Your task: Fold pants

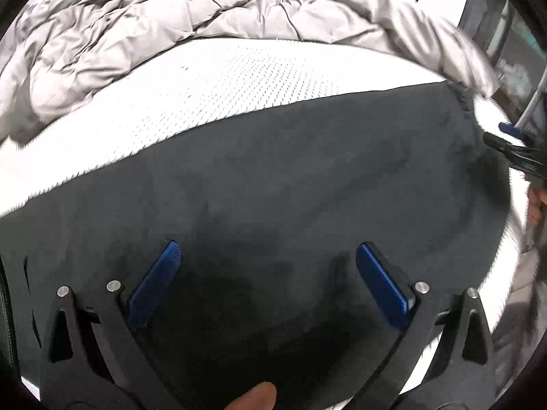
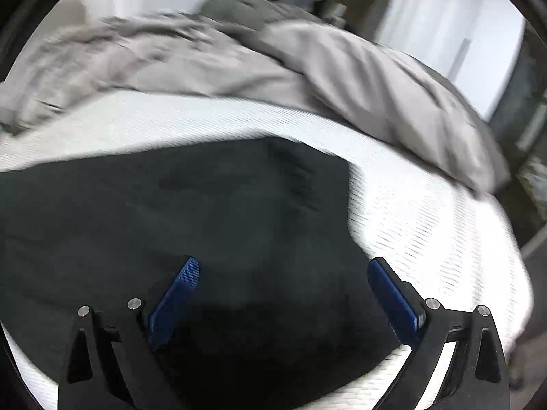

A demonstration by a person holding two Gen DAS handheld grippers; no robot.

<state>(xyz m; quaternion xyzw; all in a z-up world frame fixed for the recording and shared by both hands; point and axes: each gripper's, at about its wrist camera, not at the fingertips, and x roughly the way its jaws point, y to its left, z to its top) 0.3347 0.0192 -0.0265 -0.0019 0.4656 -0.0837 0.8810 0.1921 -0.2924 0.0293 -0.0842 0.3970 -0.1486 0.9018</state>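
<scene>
Dark pants [image 1: 273, 177] lie flat on a white mattress [image 1: 191, 78]. In the left wrist view my left gripper [image 1: 268, 253] is open, its blue pads wide apart just above the cloth, holding nothing. My right gripper shows at the right edge [image 1: 512, 150], beside the pants' right end. In the right wrist view the pants [image 2: 205, 205] fill the lower left, their end near the middle. My right gripper [image 2: 283, 266] is open over the cloth and empty.
A crumpled grey duvet [image 1: 171, 17] is heaped along the far side of the mattress; it also shows in the right wrist view [image 2: 342, 68]. The mattress edge [image 2: 495, 273] drops off at the right. Furniture stands beyond.
</scene>
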